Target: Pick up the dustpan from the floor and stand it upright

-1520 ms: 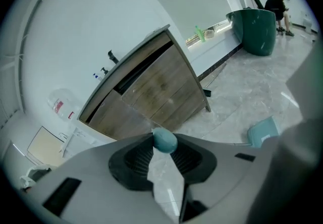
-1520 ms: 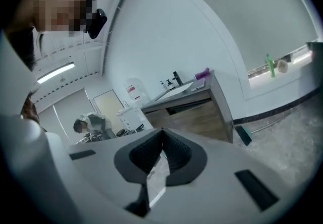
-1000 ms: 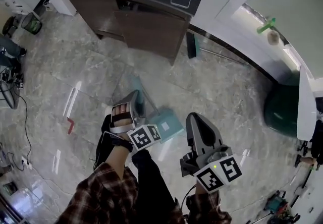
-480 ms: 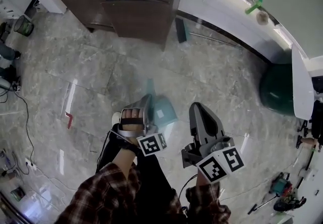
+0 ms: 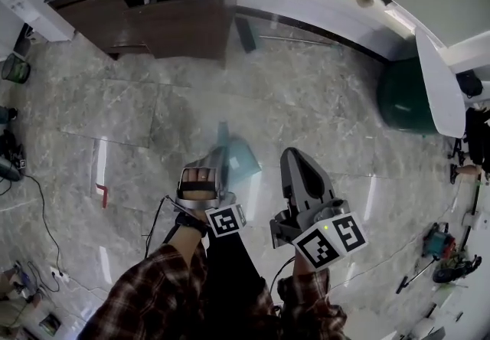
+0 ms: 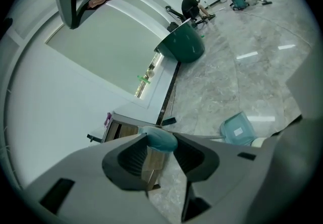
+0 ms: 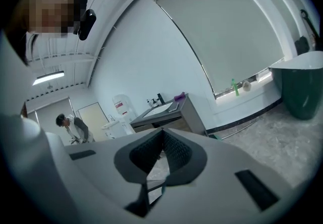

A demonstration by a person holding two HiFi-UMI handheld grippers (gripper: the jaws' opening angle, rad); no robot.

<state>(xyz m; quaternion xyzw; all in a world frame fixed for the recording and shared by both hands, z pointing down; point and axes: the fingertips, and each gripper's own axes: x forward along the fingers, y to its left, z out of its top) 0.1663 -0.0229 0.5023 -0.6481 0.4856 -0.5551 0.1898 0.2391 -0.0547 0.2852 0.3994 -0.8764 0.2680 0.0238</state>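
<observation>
Releasing stood-up dustpan (image 6: 237, 128) from left gripper (image 6: 161, 143), jaws just spread wide round handle tip (image 6: 159, 137); right gripper (image 7: 160, 132) closed, empty. Next: back off w/o tipping.

The grey marble-patterned floor (image 5: 321, 124) is polished and glossy, with streaks of light mirrored in it. At centre frame, the pale teal plastic dustpan (image 5: 240, 159) looks smooth and faintly shiny. The brown wood-grain cabinet (image 5: 176, 28) at upper left has a dark matt top. At bottom left, the red plaid sleeve (image 5: 149, 296) is soft woven cloth.
</observation>
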